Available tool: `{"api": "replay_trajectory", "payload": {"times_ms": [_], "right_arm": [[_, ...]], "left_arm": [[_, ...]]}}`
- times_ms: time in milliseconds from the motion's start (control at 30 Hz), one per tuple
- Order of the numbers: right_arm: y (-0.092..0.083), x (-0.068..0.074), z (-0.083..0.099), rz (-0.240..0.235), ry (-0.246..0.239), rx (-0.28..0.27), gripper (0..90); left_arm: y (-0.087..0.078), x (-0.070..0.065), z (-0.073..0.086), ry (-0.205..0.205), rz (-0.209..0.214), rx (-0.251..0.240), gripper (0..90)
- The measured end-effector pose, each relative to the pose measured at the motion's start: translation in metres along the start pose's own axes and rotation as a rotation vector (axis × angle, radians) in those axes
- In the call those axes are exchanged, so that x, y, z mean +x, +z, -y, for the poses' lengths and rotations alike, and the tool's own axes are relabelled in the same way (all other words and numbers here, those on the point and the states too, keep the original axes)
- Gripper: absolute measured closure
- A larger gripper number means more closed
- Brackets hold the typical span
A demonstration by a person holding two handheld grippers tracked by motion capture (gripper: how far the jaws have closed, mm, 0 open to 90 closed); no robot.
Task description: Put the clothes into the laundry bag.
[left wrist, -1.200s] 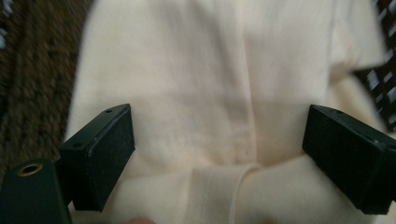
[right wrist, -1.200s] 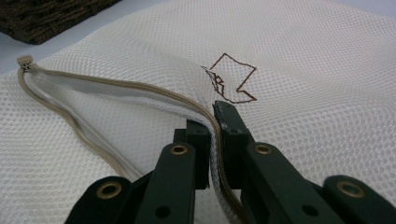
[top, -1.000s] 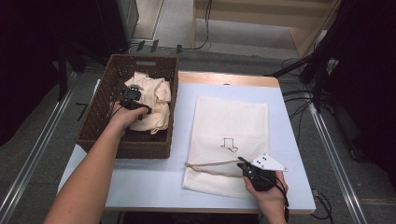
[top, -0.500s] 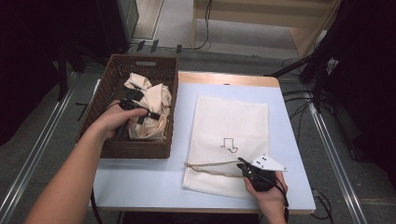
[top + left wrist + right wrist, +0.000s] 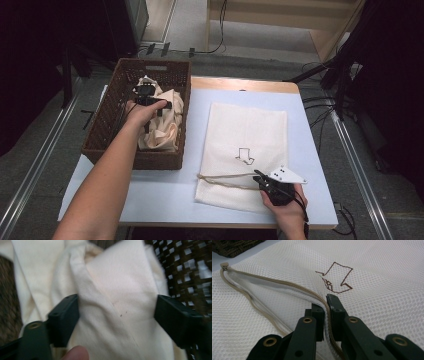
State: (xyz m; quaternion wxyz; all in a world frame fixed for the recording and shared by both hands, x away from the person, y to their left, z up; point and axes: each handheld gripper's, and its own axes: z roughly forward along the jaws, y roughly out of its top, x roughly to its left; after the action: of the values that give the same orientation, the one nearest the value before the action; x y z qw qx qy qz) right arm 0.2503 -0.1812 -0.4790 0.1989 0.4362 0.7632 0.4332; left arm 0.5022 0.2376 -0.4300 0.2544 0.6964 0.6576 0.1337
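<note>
1. Left gripper [image 5: 150,100]: inside the wicker basket [image 5: 112,115] at the table's left, over the crumpled cream cloth [image 5: 162,125]. The jaws stand apart with a fold of cloth [image 5: 117,305] between them; they have just been closing a little, and the pads do not visibly press it.
2. Right gripper [image 5: 325,305]: near the table's front edge, jaws closed on the zipper edge [image 5: 287,286] of the white mesh bag [image 5: 247,135].
3. Mesh bag: flat on the table [image 5: 305,125], right of the basket, zipper open; a brown arrow [image 5: 337,277] is drawn on it.

Black tongs [image 5: 326,312] with brass-ringed screws, bare forearms [image 5: 107,175].
</note>
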Motion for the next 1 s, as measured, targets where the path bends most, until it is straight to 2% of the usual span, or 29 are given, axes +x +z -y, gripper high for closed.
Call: {"api": "replay_trajectory", "payload": {"times_ms": [33,67,100,133,167,233,267,333,400,500,533,600,667,700,733,767,800,833,867,900,933,1000], "right_arm": [[0.000,0.000,0.000,-0.001,-0.003,0.002,85.9],[0.001,0.001,0.000,0.000,0.000,0.006,85.9],[0.001,0.001,0.000,0.000,-0.004,0.006,85.9],[0.001,0.001,0.000,-0.001,-0.005,0.004,85.9],[0.001,0.001,0.000,-0.002,-0.006,0.003,85.9],[0.000,0.000,0.000,-0.003,-0.008,0.001,85.9],[0.000,0.000,0.000,-0.003,-0.006,0.001,85.9],[0.000,0.000,0.000,-0.002,-0.008,-0.002,85.9],[-0.001,0.001,-0.001,-0.002,-0.003,-0.005,85.9],[-0.001,0.002,-0.001,0.000,-0.006,-0.004,85.9],[0.000,0.002,0.000,-0.002,-0.004,-0.001,85.9],[0.001,0.003,0.000,0.003,-0.009,0.001,85.9],[0.001,0.003,0.000,0.006,-0.010,0.002,85.9],[0.000,0.003,0.001,0.007,-0.010,0.001,85.9],[0.000,0.003,0.001,0.006,-0.008,0.001,85.8],[0.000,0.003,0.001,0.005,-0.004,0.002,85.6],[0.000,0.003,0.002,0.001,-0.004,0.002,85.6],[0.001,0.002,0.002,0.000,-0.006,0.002,85.6],[0.001,0.002,0.002,-0.001,-0.006,0.003,85.6],[0.002,0.002,0.003,0.000,-0.006,0.007,85.6],[0.002,0.003,0.003,0.002,-0.008,0.009,85.4],[0.002,0.003,0.003,0.002,-0.011,0.009,85.3]], "left_arm": [[0.000,0.002,0.001,0.028,-0.005,0.002,42.1],[-0.003,0.003,0.001,0.025,0.002,0.016,50.4],[-0.008,0.006,-0.002,-0.010,0.029,0.037,62.3],[-0.014,0.007,-0.005,-0.018,0.057,0.038,72.4],[-0.021,0.007,-0.006,0.000,0.077,0.033,77.7],[-0.039,0.004,-0.006,0.046,0.142,0.009,80.2],[-0.048,0.002,-0.004,0.064,0.204,-0.002,80.5],[-0.067,-0.002,0.004,0.131,0.312,0.004,80.9],[-0.078,-0.007,0.018,0.218,0.384,0.084,81.0],[-0.082,-0.009,0.040,0.323,0.426,0.212,81.0],[-0.082,-0.009,0.044,0.350,0.442,0.238,80.2],[-0.084,-0.008,0.045,0.360,0.491,0.254,75.3],[-0.088,-0.011,0.041,0.351,0.468,0.207,60.3],[-0.089,-0.011,0.038,0.332,0.455,0.176,48.2],[-0.091,-0.010,0.034,0.302,0.438,0.121,35.3],[-0.093,-0.009,0.031,0.262,0.408,0.053,27.3],[-0.094,-0.007,0.027,0.226,0.371,-0.008,24.2],[-0.093,-0.004,0.023,0.195,0.343,-0.049,20.2],[-0.090,-0.002,0.020,0.167,0.325,-0.063,16.5],[-0.085,0.001,0.018,0.150,0.312,-0.049,15.5],[-0.077,0.002,0.016,0.144,0.287,-0.019,13.0],[-0.057,0.005,0.015,0.118,0.201,0.061,11.3]]}}
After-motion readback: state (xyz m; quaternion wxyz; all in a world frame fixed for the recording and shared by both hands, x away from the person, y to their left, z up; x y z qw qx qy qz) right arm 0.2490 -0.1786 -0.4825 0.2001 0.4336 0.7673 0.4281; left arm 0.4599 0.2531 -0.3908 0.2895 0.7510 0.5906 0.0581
